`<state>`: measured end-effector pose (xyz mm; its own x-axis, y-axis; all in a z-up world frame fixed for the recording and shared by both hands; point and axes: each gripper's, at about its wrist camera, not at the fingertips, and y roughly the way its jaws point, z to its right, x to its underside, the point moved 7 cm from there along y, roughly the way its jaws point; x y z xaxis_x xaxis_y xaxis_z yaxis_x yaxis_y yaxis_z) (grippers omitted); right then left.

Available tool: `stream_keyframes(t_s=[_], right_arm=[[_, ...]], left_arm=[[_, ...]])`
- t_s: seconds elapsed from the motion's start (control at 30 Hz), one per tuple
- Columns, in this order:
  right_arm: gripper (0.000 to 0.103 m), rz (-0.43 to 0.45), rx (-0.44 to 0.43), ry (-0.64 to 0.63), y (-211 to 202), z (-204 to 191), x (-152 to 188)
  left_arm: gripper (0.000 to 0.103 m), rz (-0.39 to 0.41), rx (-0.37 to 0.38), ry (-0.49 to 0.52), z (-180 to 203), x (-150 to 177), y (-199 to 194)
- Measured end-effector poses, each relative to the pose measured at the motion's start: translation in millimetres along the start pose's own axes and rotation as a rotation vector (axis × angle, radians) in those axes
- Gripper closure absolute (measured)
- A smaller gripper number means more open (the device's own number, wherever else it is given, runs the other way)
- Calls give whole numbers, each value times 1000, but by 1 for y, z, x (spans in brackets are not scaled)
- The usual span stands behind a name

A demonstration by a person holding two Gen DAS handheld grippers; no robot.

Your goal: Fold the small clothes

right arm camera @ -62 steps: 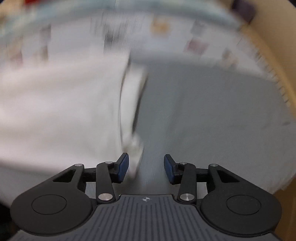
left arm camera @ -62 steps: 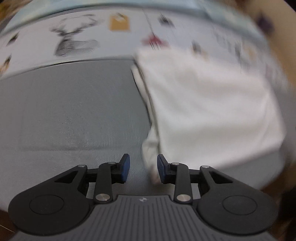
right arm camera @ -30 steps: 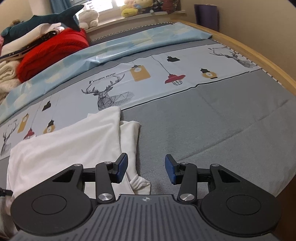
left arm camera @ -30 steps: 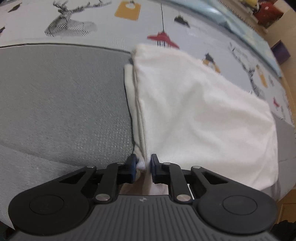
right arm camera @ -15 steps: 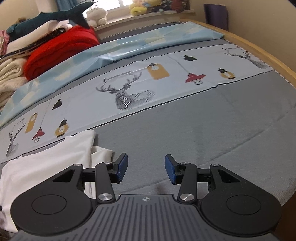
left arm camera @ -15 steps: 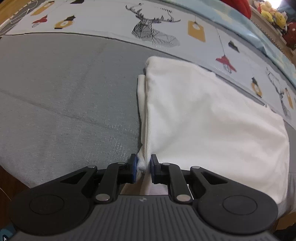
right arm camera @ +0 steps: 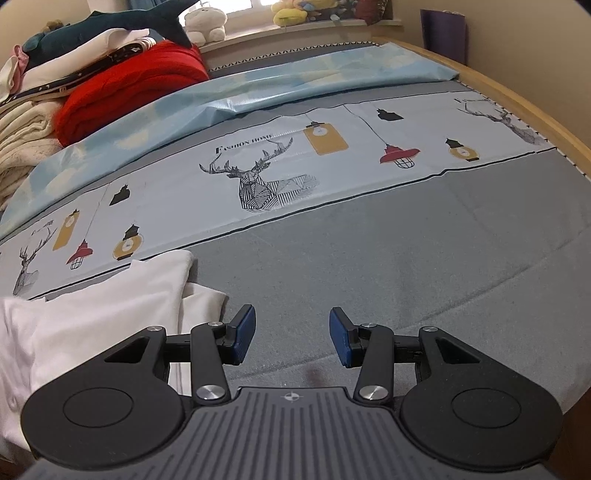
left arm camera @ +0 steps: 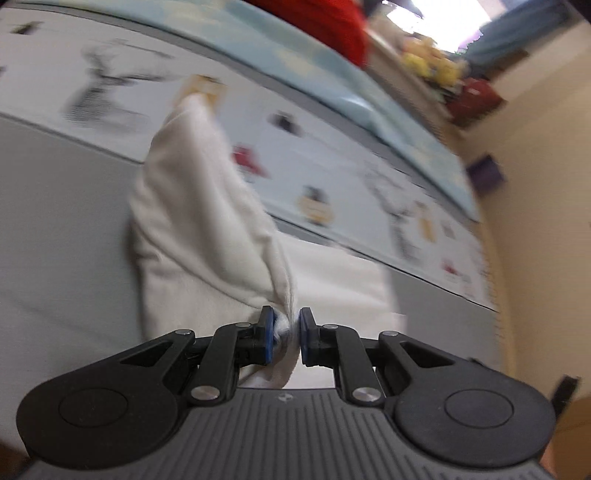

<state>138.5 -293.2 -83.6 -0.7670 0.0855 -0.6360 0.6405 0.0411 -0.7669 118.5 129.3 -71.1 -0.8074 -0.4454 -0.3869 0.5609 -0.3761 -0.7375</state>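
L wrist view motion-blurred; white garment [right arm camera: 92,317] cut off at R view's left edge, maybe folded.

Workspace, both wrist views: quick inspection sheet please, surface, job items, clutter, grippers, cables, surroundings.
Surface: grey bed sheet with a deer-and-lantern printed band; pale blue cover behind.
Job's things: white garment, one corner raised, the rest on the sheet.
Clutter: red knit, cream knits, shark plush stacked at the far left.
Grippers: left gripper shut on the garment corner; right gripper open, holding nothing, over bare sheet.
Cables: nothing seen.
Surroundings: wooden bed frame, windowsill with soft toys, beige wall.
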Motion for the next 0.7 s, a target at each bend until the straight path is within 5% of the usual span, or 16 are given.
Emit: stream_keyframes(t_s=[0.17,0.37,0.47,0.7], right_arm=[[57,-7,5,28,0,8,1],[57,-12,19,13,0,11,4],[57,-14,10,9,1,8,4],[57,-65,-83,-1,14,-26,9]], left_arm=[[89,-85,100,122,102,21,53],[86,-200,171,214,178,61,112],[80,-216,231,199,181,66,111],[80,-113,9,111,100,28,84]])
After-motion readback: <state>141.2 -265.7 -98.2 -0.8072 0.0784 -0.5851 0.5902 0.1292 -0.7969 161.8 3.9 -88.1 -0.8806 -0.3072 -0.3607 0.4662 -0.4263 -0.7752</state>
